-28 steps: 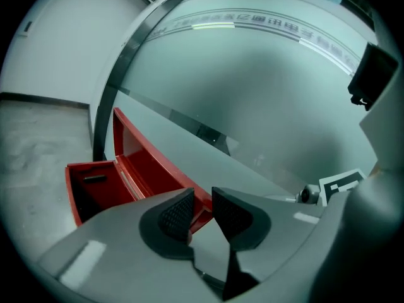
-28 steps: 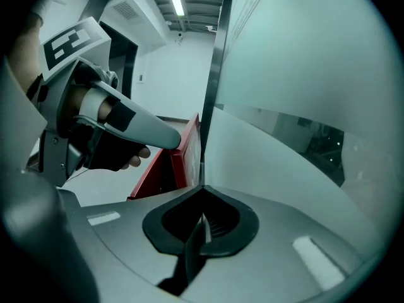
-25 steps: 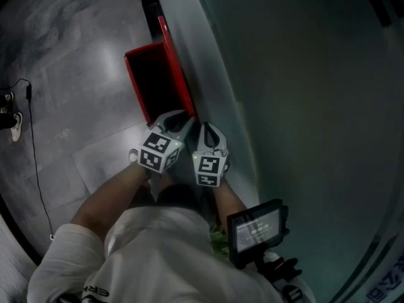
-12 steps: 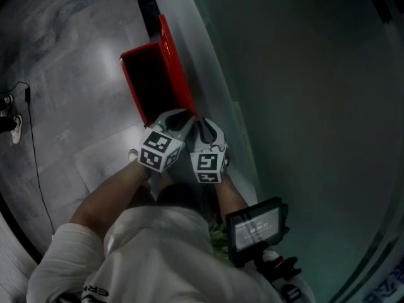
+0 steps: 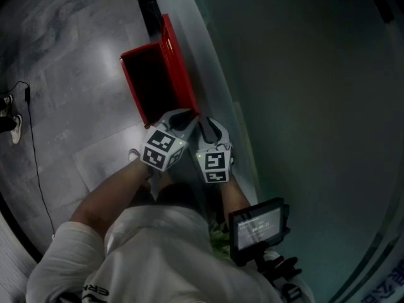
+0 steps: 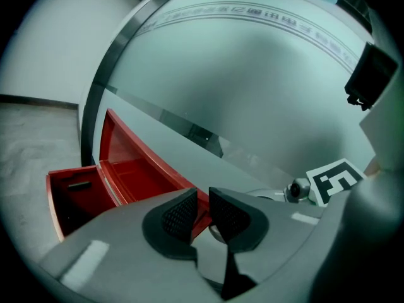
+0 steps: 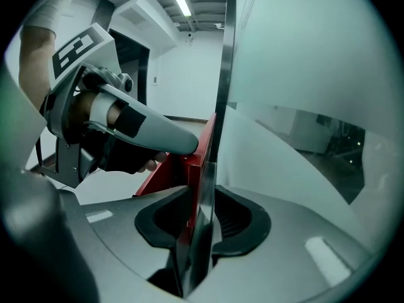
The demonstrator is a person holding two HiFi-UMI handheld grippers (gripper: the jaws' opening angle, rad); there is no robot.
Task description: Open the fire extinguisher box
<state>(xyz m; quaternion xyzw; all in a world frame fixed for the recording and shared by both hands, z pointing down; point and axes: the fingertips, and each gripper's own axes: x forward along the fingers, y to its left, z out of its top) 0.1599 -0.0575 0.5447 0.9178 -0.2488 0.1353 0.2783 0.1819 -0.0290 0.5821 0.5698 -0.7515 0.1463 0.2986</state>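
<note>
opening my right gripper (image 7: 202,223) astride the upright box lid (image 7: 189,175), edge running up frame centre; left gripper (image 6: 202,207) narrow, empty.

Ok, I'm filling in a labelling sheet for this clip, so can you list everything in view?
fire extinguisher box: one, red, on the floor against the wall, standing open
lid: one, red, raised along the wall
cable: one, black, trailing over the floor at left
screen device: one, black, lower right beside the person
floor: grey tiles, left half of the head view
wall: pale glassy panel, right half
shirt: one, white, on the person, bottom of the head view
left hand-held gripper: one, grey with marker cube, at the box's near end, jaws narrowly apart, nothing between them
right hand-held gripper: one, grey with marker cube, jaws opening with the lid's edge between them
</note>
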